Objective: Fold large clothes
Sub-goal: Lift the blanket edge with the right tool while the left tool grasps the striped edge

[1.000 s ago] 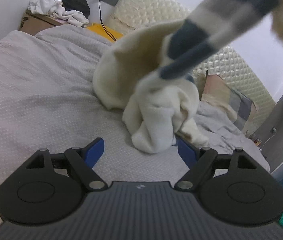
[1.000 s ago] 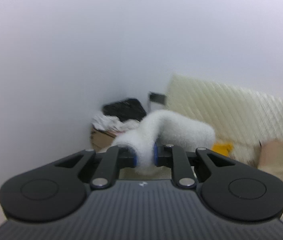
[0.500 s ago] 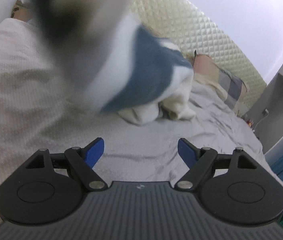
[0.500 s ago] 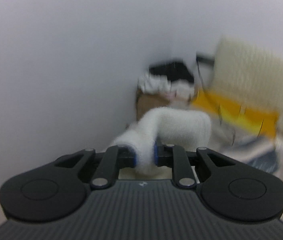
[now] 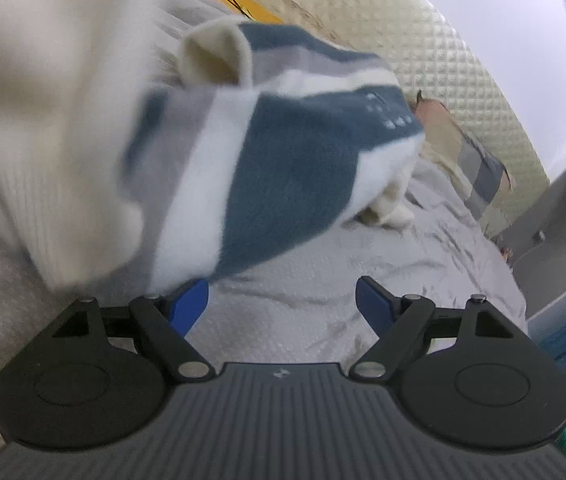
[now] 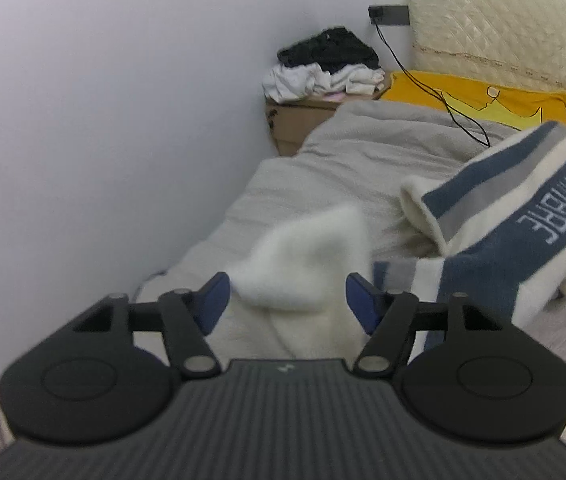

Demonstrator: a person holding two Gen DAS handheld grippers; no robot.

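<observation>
Blue-padded fingers of the right gripper (image 6: 287, 302) are standing apart, having just been opening; a fluffy cream fold of the sweater (image 6: 307, 264) is sitting between them, and the pads are no longer pressing on it, whereas a second ago they were pinched tight on that same fold, held up against the bare wall. Beyond that fold, the sweater's navy, grey and white striped part is lying over the grey bedspread (image 6: 343, 160), with pale lettering showing on the navy band. Farther back, a yellow cloth (image 6: 483, 98) is lying at the foot of the cream quilted headboard (image 6: 503, 20), and a cardboard box (image 6: 295, 120) topped with a heap of black and white clothes is standing in the corner. Over on the other side, the left gripper (image 5: 282, 304) is hanging wide open with nothing between its pads; the sweater (image 5: 283, 160) is draping just above and against its left finger, filling most of that view, where a second ago it was hanging in a bundle farther off. A checked pillow (image 5: 471, 160) is resting near the headboard on the bedspread (image 5: 363, 264).
</observation>
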